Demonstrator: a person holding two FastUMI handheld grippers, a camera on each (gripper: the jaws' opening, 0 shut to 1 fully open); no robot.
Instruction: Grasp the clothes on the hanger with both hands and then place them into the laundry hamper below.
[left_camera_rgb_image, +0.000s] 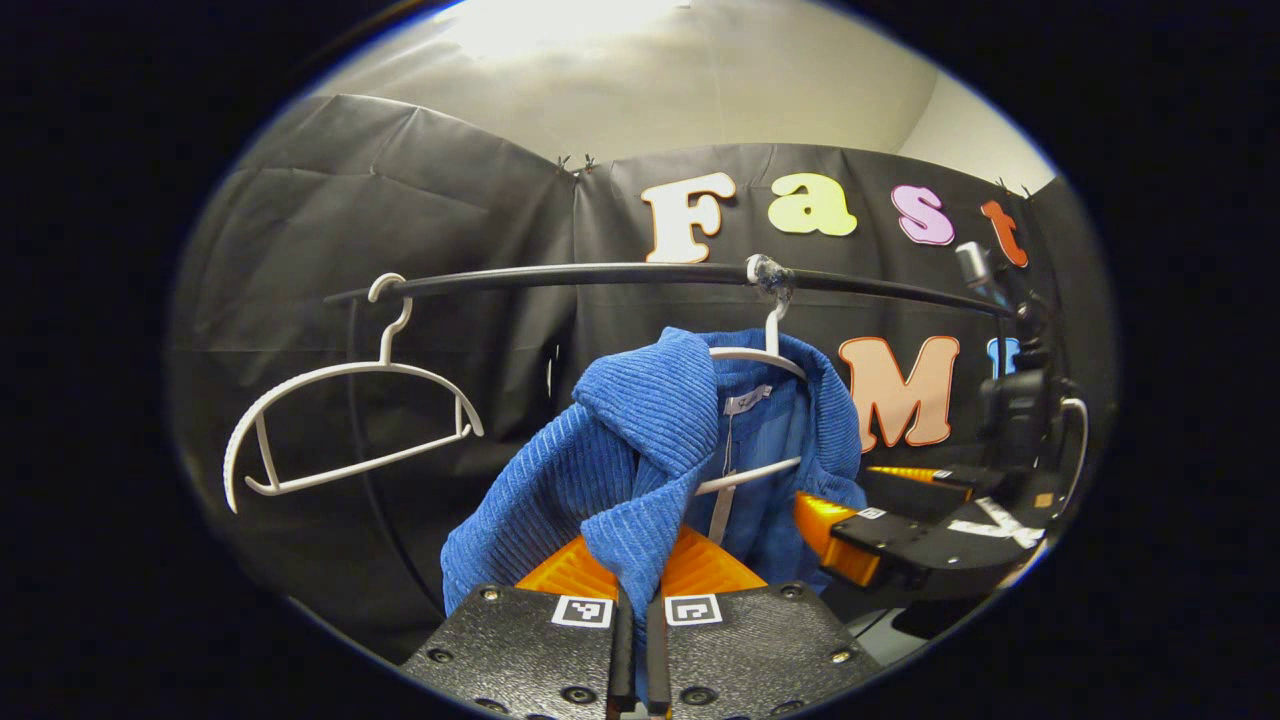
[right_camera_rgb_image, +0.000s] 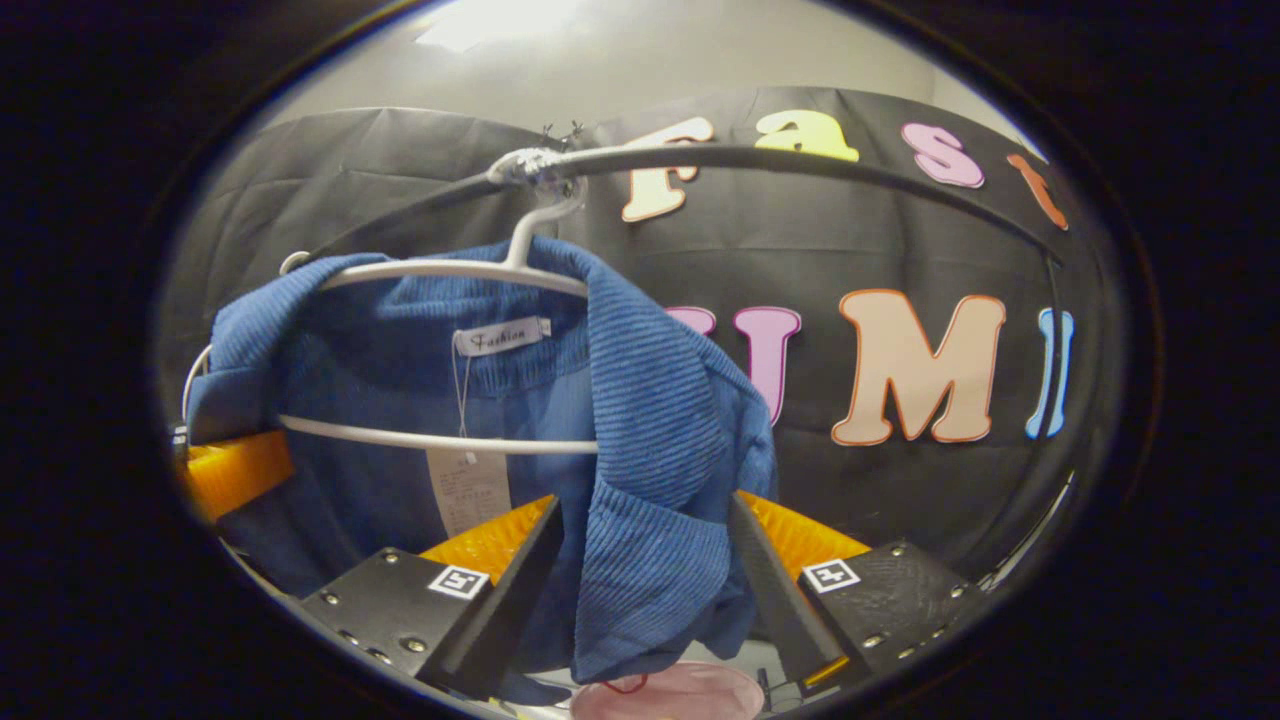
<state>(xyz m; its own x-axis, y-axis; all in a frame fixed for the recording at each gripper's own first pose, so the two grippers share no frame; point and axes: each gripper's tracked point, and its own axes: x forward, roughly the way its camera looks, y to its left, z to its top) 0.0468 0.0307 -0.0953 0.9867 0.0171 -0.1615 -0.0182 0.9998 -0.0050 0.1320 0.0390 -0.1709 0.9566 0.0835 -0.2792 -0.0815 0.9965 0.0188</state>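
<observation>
Blue sweater (left_camera_rgb_image: 640, 450) on white hanger (left_camera_rgb_image: 765, 355) — my left tongs (left_camera_rgb_image: 637, 590) pinch its shoulder. Right tongs (right_camera_rgb_image: 650, 560) gape around the other fold — not yet closed.

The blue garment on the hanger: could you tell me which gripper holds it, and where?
The left gripper is shut on the blue garment's one shoulder fold. The right gripper straddles the other shoulder, jaws open.

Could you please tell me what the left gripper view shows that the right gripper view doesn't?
Left gripper view: an empty white hanger on the black rail, left of the blue ribbed garment. Right gripper view: a pink object at the bottom edge, beneath the cloth. Shared: that garment on its own white hanger, with each gripper's jaws around a fold of it.
</observation>
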